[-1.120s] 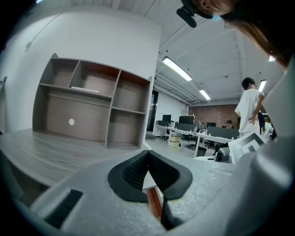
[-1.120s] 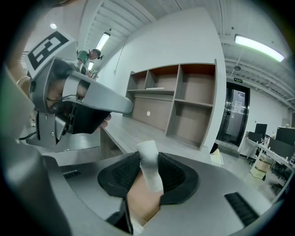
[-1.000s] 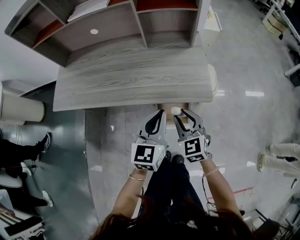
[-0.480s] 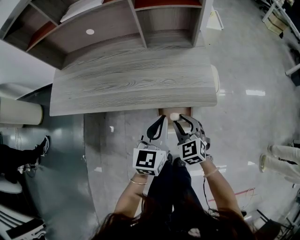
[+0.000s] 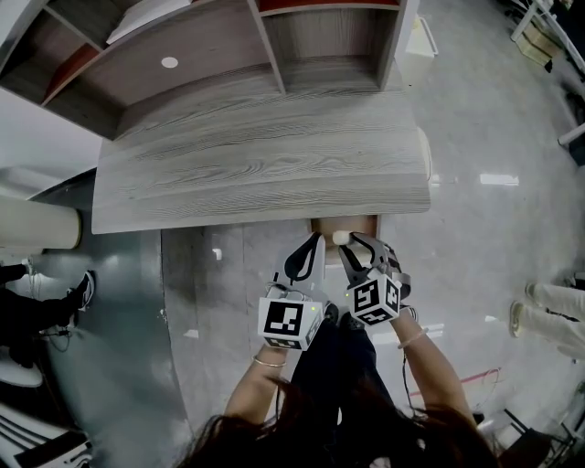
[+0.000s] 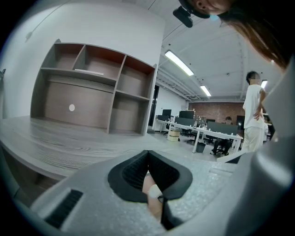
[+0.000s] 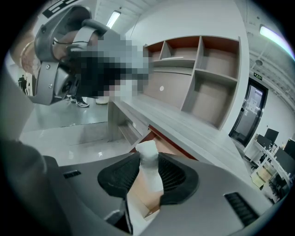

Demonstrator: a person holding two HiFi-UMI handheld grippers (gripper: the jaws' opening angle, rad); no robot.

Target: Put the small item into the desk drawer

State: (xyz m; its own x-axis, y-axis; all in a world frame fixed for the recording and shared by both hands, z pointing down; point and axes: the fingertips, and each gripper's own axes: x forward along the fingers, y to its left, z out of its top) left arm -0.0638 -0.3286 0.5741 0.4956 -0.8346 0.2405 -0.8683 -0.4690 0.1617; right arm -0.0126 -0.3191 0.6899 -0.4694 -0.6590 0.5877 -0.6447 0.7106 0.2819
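Observation:
In the head view my right gripper (image 5: 348, 242) is shut on a small white item (image 5: 340, 238), just in front of the open desk drawer (image 5: 358, 224) under the grey wooden desk (image 5: 256, 174). The right gripper view has the white item (image 7: 148, 159) pinched upright between the black pads of that right gripper (image 7: 148, 162), with the drawer's brown inside (image 7: 162, 144) beyond it. My left gripper (image 5: 314, 241) hangs close beside it on the left, its tips together and nothing held. In the left gripper view the left gripper (image 6: 147, 154) shows its pads meeting at the tip.
A shelf unit (image 5: 228, 46) stands on the back of the desk, with white paper (image 5: 151, 18) in one bay. A beige cylinder (image 5: 37, 224) lies at the left. Someone's legs (image 5: 548, 311) are at the right; a standing person (image 6: 253, 110) and office tables (image 6: 207, 133) are beyond.
The head view has drifted a little, so the desk sits lower in the picture. Both grippers stay in front of the open drawer, the right one still holding the white item.

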